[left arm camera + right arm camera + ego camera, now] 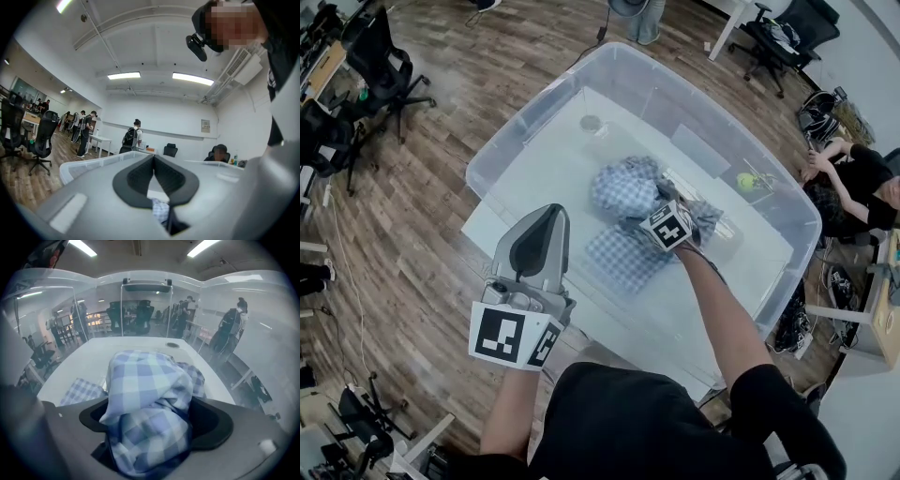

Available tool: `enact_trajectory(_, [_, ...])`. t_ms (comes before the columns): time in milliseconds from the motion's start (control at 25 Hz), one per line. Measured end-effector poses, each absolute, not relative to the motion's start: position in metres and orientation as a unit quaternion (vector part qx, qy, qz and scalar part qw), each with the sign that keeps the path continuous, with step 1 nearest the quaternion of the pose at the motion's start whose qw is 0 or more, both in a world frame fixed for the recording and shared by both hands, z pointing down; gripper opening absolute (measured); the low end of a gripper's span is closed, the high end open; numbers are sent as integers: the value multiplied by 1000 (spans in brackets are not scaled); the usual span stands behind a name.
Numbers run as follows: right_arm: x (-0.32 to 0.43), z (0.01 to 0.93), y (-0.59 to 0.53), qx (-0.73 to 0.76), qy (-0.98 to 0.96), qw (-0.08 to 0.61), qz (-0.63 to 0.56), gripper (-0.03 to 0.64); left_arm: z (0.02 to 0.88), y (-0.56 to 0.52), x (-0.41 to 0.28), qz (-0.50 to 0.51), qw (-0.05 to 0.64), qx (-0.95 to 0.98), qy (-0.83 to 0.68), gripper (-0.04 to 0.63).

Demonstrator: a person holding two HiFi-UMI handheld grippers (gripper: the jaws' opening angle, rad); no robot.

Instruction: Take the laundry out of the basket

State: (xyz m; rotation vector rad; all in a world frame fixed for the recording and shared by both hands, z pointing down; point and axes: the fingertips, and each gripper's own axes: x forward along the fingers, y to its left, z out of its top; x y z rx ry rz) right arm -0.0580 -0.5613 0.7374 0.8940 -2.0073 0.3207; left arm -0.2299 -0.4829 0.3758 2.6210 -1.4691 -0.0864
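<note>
A clear plastic bin (525,112) serves as the basket and stands on a white table. In it lies a bunched blue-and-white checked cloth (623,192). My right gripper (664,214) reaches down into the bin onto that cloth. In the right gripper view the cloth (145,390) fills the wide gap between the jaws and both pads press on the bundle, with my right gripper (152,420) shut on it. My left gripper (542,225) hovers over the bin's near left rim, its tips (153,159) meeting with nothing held. A bit of the cloth (160,209) shows below them.
A small green ball (746,181) and a round mark (591,122) are on the bin floor. The white table (487,230) carries the bin on a wooden floor. A seated person (853,187) is at the right. Office chairs (380,66) stand at the left.
</note>
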Motion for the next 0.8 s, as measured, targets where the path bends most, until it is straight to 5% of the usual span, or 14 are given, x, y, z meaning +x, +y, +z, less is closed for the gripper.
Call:
enact_trajectory(520, [-52, 721, -565, 409, -787, 443, 132, 201, 374, -478, -233, -46, 77, 871, -483, 9])
enact_trajectory(800, [-55, 708, -565, 421, -795, 420, 120, 167, 370, -478, -239, -60, 85, 869, -483, 9])
